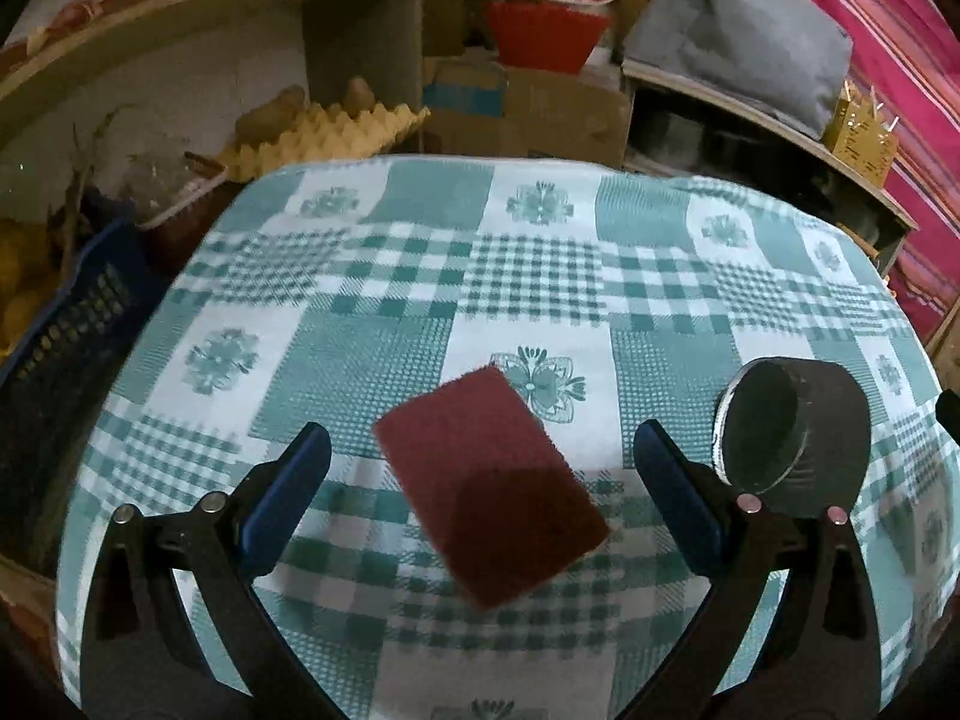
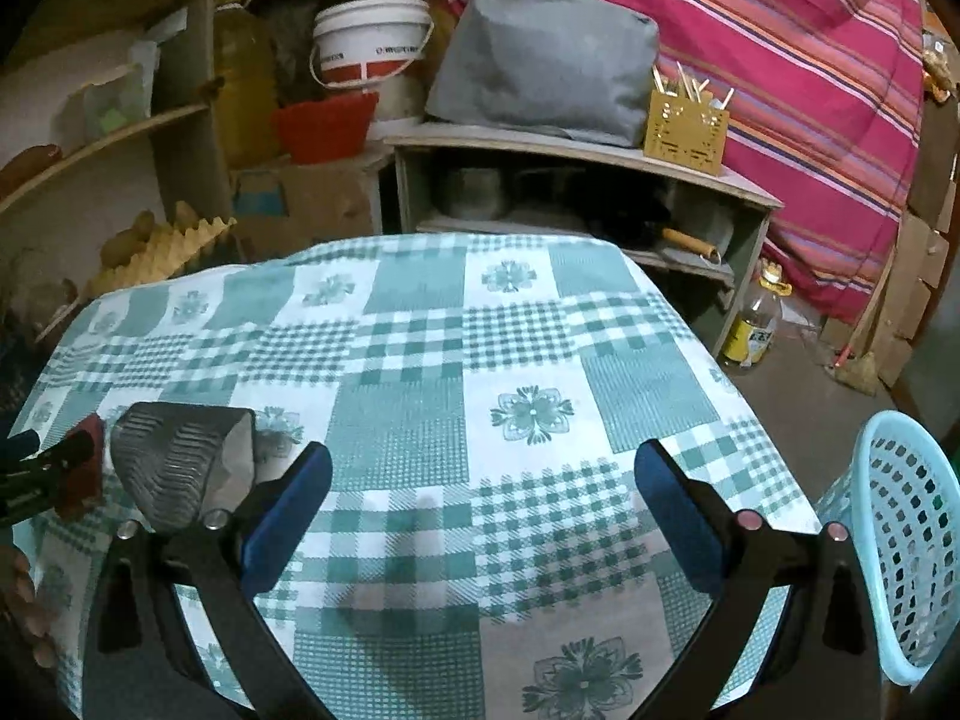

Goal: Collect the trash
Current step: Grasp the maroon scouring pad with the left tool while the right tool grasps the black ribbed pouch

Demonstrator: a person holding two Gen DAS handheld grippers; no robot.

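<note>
A dark red scouring pad (image 1: 489,489) lies flat on the green checked tablecloth (image 1: 528,276), between the open fingers of my left gripper (image 1: 480,480), which hovers just above it and holds nothing. A black cylindrical container (image 1: 792,435) lies on its side just right of the left gripper's right finger. In the right wrist view the same container (image 2: 180,462) lies at the far left, with the red pad (image 2: 87,462) and the left gripper's tip beside it. My right gripper (image 2: 483,501) is open and empty over bare cloth. A light blue plastic basket (image 2: 906,546) stands off the table's right edge.
A dark blue crate (image 1: 66,348) sits left of the table. Behind the table are egg trays (image 1: 324,132), cardboard boxes, a red bowl (image 1: 543,36) under a white bucket, and a low shelf (image 2: 576,192) with a grey bag. A bottle (image 2: 753,324) stands on the floor.
</note>
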